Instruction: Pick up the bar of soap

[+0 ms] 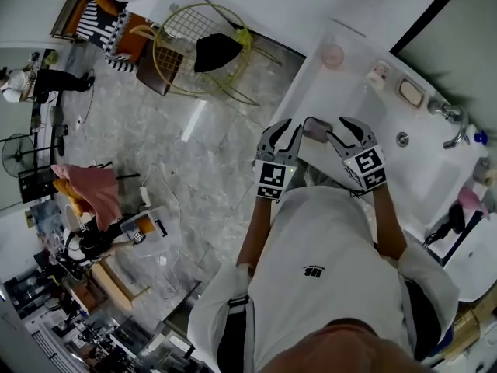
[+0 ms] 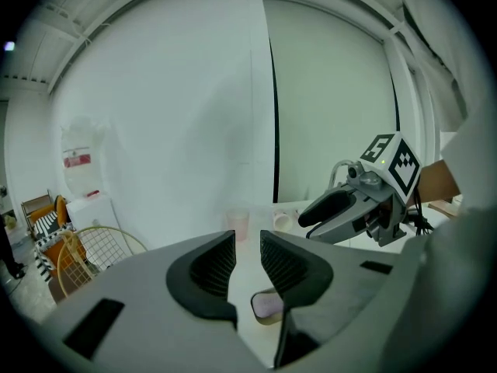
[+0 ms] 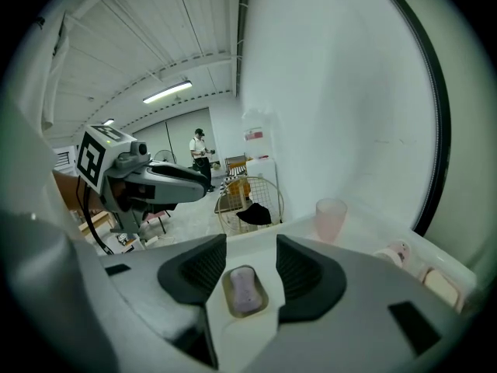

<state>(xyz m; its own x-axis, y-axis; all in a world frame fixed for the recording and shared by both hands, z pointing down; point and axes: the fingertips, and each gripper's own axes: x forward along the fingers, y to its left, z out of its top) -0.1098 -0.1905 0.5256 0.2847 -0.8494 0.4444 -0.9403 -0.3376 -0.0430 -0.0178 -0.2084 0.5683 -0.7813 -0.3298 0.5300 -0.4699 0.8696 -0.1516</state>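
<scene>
One soap (image 3: 245, 289), a pale lilac rounded oblong, lies in one shallow dish (image 3: 258, 305) with rounded corners on the smooth white table (image 1: 353, 103), close to its near edge. There are two grippers, both grey with black ribbed fingers (image 3: 208, 264) and a cube of square markers. The right gripper (image 3: 250, 251) has its fingers spread apart with nothing between them; in its own view the soap and dish show through the gap, beyond the tips and untouched. The left gripper (image 2: 247, 243) also has its fingers apart, by a narrower gap, and holds nothing; in its view the dish sits low, partly behind one finger. In the head view the dish lies between the two grippers, the left gripper hanging at the table's edge. Farther along the table stand one translucent pink cup (image 1: 332, 55), one small pale jar (image 1: 378, 72), and a second, cream-coloured dish (image 1: 411, 92). One metal tap (image 1: 451, 120) curves over the far end. On the marbled floor (image 1: 194, 169) stands one round yellow wire chair (image 1: 180, 33) with a black item on it.
</scene>
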